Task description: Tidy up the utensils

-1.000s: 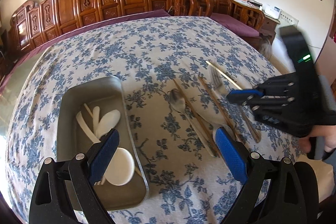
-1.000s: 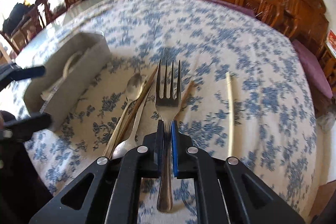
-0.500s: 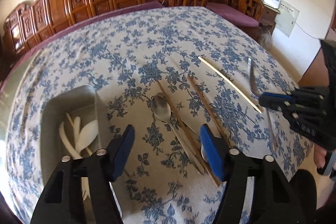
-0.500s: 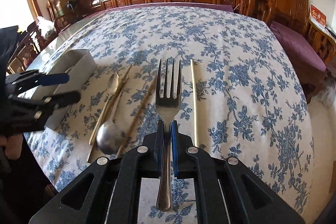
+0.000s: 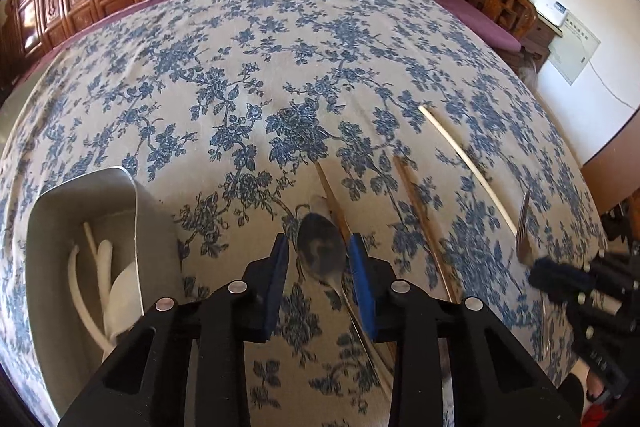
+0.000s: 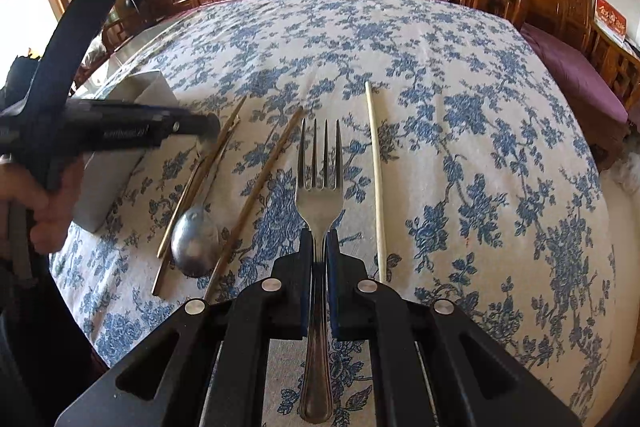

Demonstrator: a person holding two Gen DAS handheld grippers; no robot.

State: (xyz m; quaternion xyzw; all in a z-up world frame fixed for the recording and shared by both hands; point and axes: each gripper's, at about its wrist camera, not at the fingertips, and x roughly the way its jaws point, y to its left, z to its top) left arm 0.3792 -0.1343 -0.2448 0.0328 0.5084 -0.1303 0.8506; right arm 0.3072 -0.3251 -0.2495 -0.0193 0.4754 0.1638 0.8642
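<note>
A blue-flowered tablecloth covers the table, with a metal tray of white spoons at its left. The left gripper is closing around the bowl of a metal spoon lying beside brown chopsticks, pads not yet touching it. The right gripper is clamped on a fork, held above the cloth beside a pale chopstick.

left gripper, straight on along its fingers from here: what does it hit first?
Most likely the silver metal spoon: its bowl lies on the tablecloth between the closing jaws of the left gripper, pads not yet touching. A brown wooden chopstick lies right beside it. Depth is unclear, so contact order is a guess.
</note>
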